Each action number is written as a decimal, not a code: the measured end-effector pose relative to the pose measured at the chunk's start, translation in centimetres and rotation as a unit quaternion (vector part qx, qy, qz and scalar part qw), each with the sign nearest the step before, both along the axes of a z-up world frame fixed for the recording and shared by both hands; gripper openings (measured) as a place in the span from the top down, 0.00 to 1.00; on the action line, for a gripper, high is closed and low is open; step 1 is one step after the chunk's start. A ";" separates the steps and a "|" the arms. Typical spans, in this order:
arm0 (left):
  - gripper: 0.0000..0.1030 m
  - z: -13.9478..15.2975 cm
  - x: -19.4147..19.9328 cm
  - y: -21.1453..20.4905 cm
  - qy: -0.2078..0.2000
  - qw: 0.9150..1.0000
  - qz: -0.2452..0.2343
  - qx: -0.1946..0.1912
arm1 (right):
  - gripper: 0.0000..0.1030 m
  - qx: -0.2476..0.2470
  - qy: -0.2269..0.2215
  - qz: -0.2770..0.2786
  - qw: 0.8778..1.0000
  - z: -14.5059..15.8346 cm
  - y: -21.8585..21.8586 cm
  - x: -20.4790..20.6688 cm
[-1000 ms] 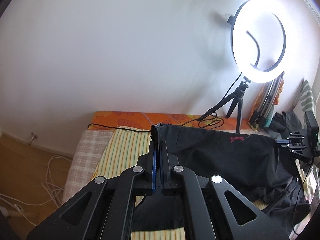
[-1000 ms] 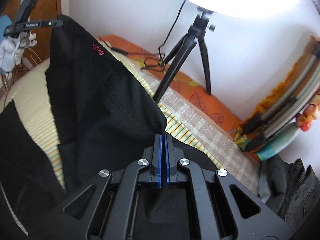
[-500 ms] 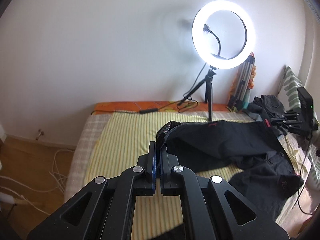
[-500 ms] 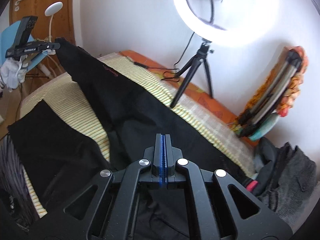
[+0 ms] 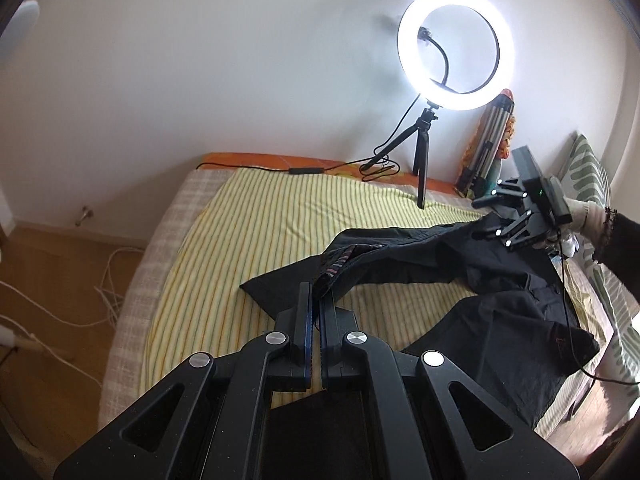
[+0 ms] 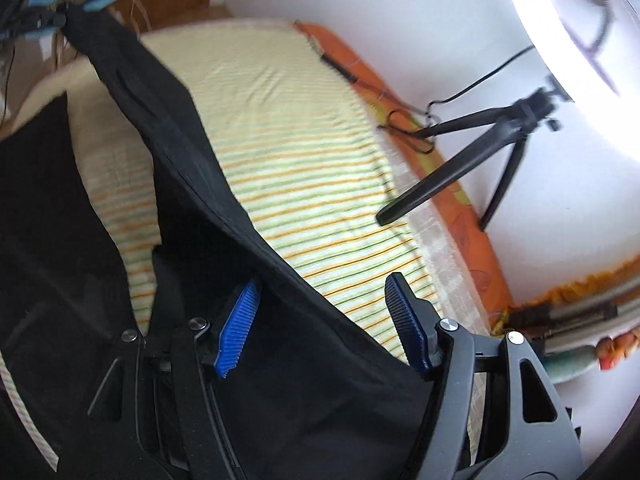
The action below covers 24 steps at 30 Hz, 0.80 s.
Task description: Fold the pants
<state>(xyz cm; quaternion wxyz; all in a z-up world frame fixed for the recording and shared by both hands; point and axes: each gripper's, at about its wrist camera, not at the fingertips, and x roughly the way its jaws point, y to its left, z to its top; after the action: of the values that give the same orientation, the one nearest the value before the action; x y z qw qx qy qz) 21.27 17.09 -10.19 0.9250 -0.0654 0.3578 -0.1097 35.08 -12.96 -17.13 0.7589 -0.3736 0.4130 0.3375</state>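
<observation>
**Left clamp on the waistband, right jaws letting go**

My left gripper (image 5: 316, 300) is clenched on the waistband edge of the black pants (image 5: 500, 320), the cloth pinched between its closed fingers and trailing off toward two o'clock across the striped bedspread (image 5: 248, 240). From that wrist I see my right gripper (image 5: 516, 216) out at three o'clock, over the far end of the garment, with a gloved hand (image 5: 584, 216) behind it. On the right wrist view the right gripper's jaws are opening: the blue pads (image 6: 236, 328) stand wide apart, and the pants lie slack between them, running up to eleven o'clock where the left gripper holds the other end. The ring light (image 5: 456, 48) on its tripod (image 5: 420, 148) stands at the wall, at one o'clock from my left wrist.
</observation>
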 end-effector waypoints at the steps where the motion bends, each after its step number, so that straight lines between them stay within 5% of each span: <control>1: 0.99 -0.1 0.2 0.0 0.001 1.000 0.002 0.004 | 0.40 -0.016 0.008 0.008 1.000 -1.0 0.5 0.1; 2: 0.99 -0.1 0.2 0.1 0.000 1.000 0.002 0.005 | 0.67 -0.025 0.010 0.010 1.000 -1.5 0.7 0.1; 4: 0.99 0.0 0.5 -0.1 -0.003 1.000 0.001 0.013 | 0.93 -0.028 0.027 -0.004 0.999 -2.1 0.5 0.1; 12: 0.99 1.7 -0.5 0.1 -0.023 0.999 -0.001 0.035 | 0.96 0.017 -0.032 -0.036 0.999 3.1 -1.2 -4.3; 18: 0.99 3.5 -4.3 0.1 -0.033 0.998 -0.007 0.051 | 0.97 0.048 -0.067 -0.024 0.996 8.3 -1.7 -12.0; 24: 0.99 2.7 -9.2 -1.4 0.003 0.996 -0.039 0.085 | 0.97 0.052 -0.063 -0.006 0.997 7.6 -2.0 -20.0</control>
<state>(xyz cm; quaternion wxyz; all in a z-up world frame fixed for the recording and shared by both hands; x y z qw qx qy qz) 12.03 15.72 -7.50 0.9212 0.0275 0.3708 -0.1147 15.08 -14.97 -9.51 0.8039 -0.3513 0.3484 0.3300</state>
